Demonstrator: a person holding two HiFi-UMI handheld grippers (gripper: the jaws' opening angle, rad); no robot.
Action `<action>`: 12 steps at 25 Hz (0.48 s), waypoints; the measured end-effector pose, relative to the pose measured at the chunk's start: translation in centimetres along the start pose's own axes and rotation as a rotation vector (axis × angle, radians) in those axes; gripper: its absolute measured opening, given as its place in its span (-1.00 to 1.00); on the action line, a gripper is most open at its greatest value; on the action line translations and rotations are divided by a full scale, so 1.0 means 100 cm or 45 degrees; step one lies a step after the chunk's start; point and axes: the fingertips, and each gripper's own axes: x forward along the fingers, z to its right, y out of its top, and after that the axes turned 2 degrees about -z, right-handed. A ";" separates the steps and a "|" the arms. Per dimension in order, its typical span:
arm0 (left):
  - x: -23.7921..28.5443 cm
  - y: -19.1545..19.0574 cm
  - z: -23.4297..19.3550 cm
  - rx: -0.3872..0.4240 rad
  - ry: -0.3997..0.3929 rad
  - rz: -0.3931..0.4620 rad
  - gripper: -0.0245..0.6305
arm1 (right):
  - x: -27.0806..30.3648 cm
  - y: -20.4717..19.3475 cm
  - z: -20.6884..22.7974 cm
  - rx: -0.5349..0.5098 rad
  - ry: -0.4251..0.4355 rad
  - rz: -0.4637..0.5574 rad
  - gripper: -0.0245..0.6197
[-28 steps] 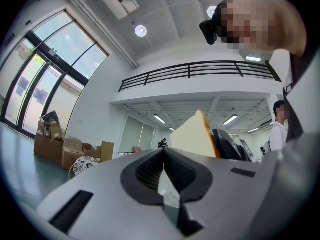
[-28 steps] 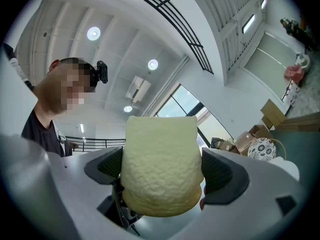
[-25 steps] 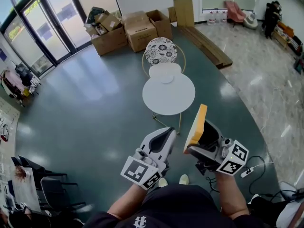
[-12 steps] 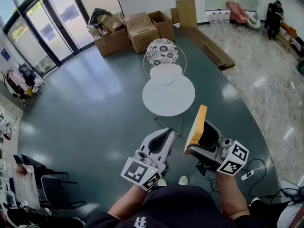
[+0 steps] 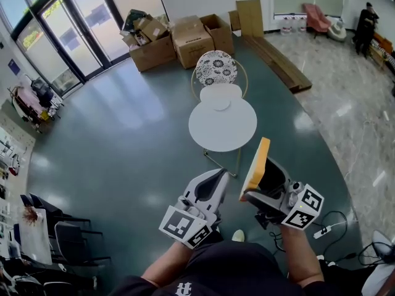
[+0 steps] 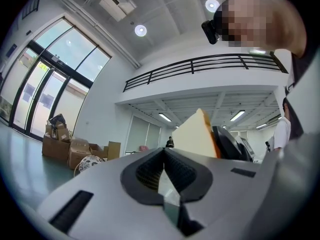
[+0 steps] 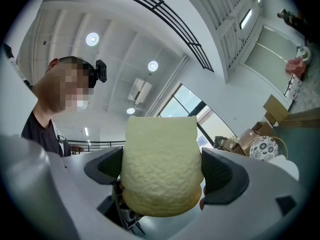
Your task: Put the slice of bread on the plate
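A slice of bread [image 5: 255, 164], pale with an orange crust, stands on edge in my right gripper [image 5: 260, 175], which is shut on it in front of my body. In the right gripper view the bread [image 7: 160, 164] fills the gap between the two dark pads. To its left my left gripper [image 5: 217, 176] is shut and holds nothing; in the left gripper view its jaws [image 6: 162, 173] meet, with the bread [image 6: 196, 134] just beyond. A white plate [image 5: 220, 93] lies at the far edge of a round white table [image 5: 222, 128], ahead of both grippers.
A chair with a patterned seat [image 5: 216, 67] stands behind the table. Cardboard boxes [image 5: 179, 37] are stacked by the glass doors, and long wooden boards [image 5: 274, 60] lie to the right. Dark chairs [image 5: 62, 239] stand at the lower left. A cable [image 5: 336, 221] lies on the floor.
Both grippers keep their pose and the bread stays held. The view has shifted slightly, so the table and plate sit a little lower and further right in the picture.
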 end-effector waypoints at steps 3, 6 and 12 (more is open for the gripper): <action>0.001 0.000 -0.007 -0.004 0.008 0.005 -0.90 | 0.005 -0.001 0.005 0.004 -0.001 -0.004 0.60; 0.007 0.000 -0.017 0.001 0.012 0.007 -0.90 | 0.012 -0.001 0.014 0.004 -0.008 -0.012 0.60; 0.029 0.003 -0.043 0.002 -0.027 0.014 -0.90 | 0.030 0.005 0.041 0.002 -0.045 0.002 0.60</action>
